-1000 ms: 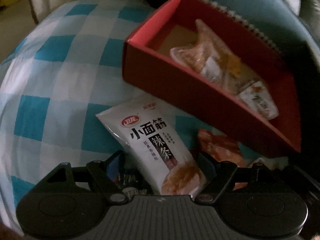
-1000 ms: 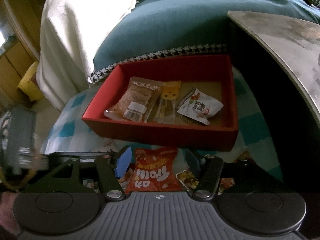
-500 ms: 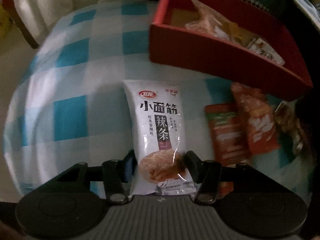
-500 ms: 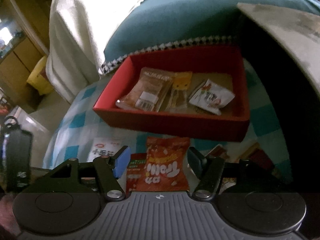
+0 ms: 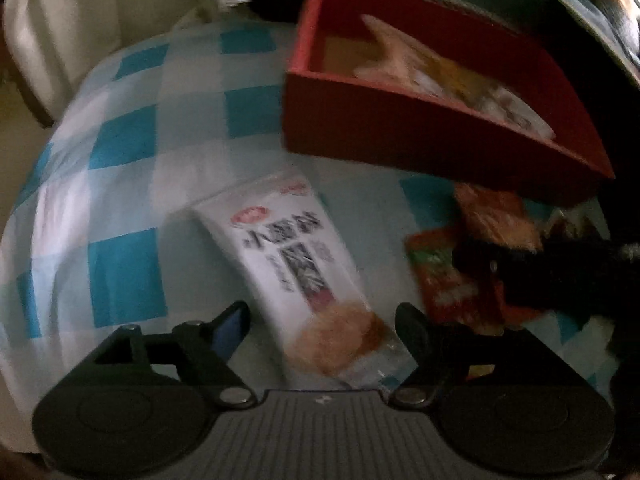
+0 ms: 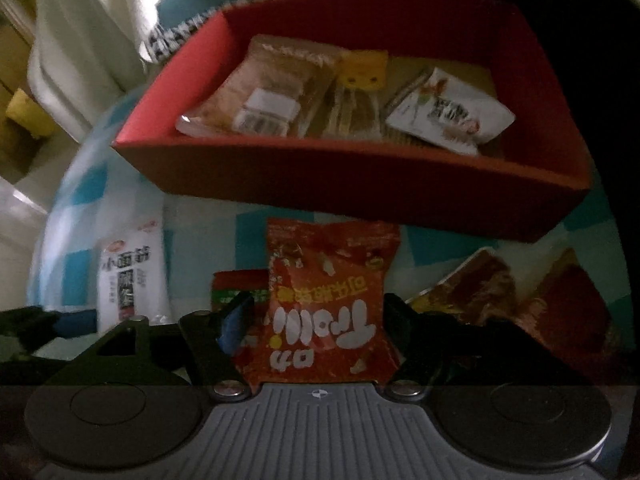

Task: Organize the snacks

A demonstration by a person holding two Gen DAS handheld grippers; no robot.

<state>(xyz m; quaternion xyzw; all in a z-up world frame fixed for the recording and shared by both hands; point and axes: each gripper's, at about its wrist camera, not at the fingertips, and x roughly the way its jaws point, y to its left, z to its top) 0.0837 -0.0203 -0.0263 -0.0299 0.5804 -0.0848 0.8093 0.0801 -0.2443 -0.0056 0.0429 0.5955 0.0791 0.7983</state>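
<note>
A red box (image 5: 400,132) (image 6: 360,176) sits on the checked cloth and holds a brown clear packet (image 6: 264,88), a yellow one (image 6: 362,70) and a white one (image 6: 452,116). A white snack packet (image 5: 292,256) (image 6: 128,276) lies tilted on the cloth, its lower end between the fingers of my left gripper (image 5: 324,320). Those jaws are opening and the left pad stands clear of the packet. My right gripper (image 6: 318,314) is low over a red snack packet (image 6: 328,292) that fills the gap between its opening jaws. A small red-green packet (image 6: 236,288) (image 5: 444,276) lies beside it.
The blue and white checked cloth (image 5: 120,184) covers the surface. Two dark brown packets (image 6: 480,292) lie right of the red packet. A teal cushion (image 6: 224,0) with a houndstooth edge sits behind the box, and white fabric (image 6: 80,40) hangs at the left. In the left wrist view the other gripper (image 5: 560,276) shows dark at the right.
My left jaws narrowed around the white packet, then spread again; the packet now lies tilted. My right gripper sank toward the red packet and its jaws widened.
</note>
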